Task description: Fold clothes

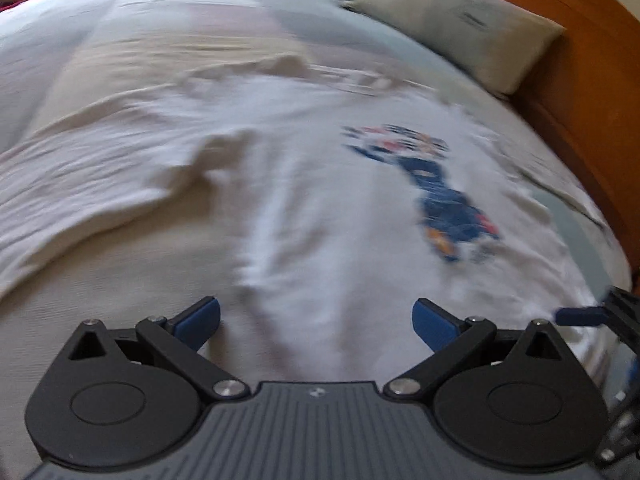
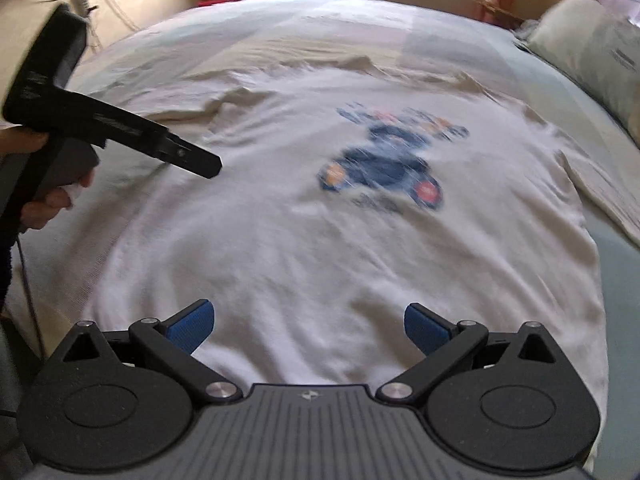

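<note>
A white T-shirt (image 1: 304,184) with a blue printed figure (image 1: 444,196) lies spread face up on the bed, a little wrinkled. My left gripper (image 1: 316,320) hovers open over the shirt's near part, with nothing between its blue pads (image 1: 200,320). In the right wrist view the same T-shirt (image 2: 280,232) fills the middle, print (image 2: 384,160) upward. My right gripper (image 2: 308,324) is open above the hem area and holds nothing. The left gripper (image 2: 208,166) shows from the side at the left, held by a hand (image 2: 48,204) above the shirt's left edge. The right gripper's finger (image 1: 576,314) shows at the right edge.
A pale bedsheet (image 2: 240,28) covers the bed. A pillow (image 1: 452,20) (image 2: 592,52) lies at the head end against a wooden bed frame (image 1: 580,92). Beyond the far bed edge is a wall with cables (image 2: 104,4). Both views are motion-blurred.
</note>
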`<state>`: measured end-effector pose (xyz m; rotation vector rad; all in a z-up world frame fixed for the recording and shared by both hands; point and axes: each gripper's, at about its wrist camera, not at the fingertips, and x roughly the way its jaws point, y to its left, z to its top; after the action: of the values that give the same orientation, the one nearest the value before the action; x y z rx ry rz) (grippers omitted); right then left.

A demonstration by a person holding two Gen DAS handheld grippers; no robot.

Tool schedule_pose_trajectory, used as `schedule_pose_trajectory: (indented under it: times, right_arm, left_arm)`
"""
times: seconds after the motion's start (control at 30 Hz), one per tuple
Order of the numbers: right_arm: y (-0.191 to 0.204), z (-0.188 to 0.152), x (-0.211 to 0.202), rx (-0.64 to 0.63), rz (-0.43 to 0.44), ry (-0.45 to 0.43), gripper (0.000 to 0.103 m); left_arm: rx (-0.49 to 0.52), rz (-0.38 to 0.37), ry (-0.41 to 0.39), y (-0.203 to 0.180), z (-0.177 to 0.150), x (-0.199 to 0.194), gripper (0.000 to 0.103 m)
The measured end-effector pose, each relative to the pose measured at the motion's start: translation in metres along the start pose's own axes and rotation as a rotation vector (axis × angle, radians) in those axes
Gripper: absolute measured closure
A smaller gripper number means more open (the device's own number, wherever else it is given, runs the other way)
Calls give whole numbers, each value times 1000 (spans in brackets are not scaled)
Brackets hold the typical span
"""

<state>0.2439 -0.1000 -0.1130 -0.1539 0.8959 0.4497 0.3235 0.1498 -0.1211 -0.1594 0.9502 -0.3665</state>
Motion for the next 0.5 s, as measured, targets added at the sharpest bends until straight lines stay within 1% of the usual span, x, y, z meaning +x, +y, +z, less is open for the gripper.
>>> schedule_pose_trajectory:
  times: [0.07, 0.17, 0.3, 0.37, 0.4, 0.5]
  right_arm:
    - [14, 11, 5, -34, 15, -16, 0]
    - [32, 35, 27, -88, -34, -55, 0]
    - [56, 68, 57, -153, -102, -99, 0]
    - [63, 83, 78, -153, -141, -84, 0]
    - [68, 87, 87, -158, -138, -69, 0]
    - [85, 86, 103, -155, -85, -23, 0]
  left_arm:
    - [-38, 31, -18, 14, 1, -7, 1]
    - [-72, -1, -71, 24, 2, -21, 1]
    - [-60, 13, -89, 23, 4, -26, 1]
    - [-61, 14, -90, 24, 5, -27, 1]
    - [-63, 13, -92, 25, 5, -27, 1]
    - [-71, 4, -102, 27, 6, -30, 1]
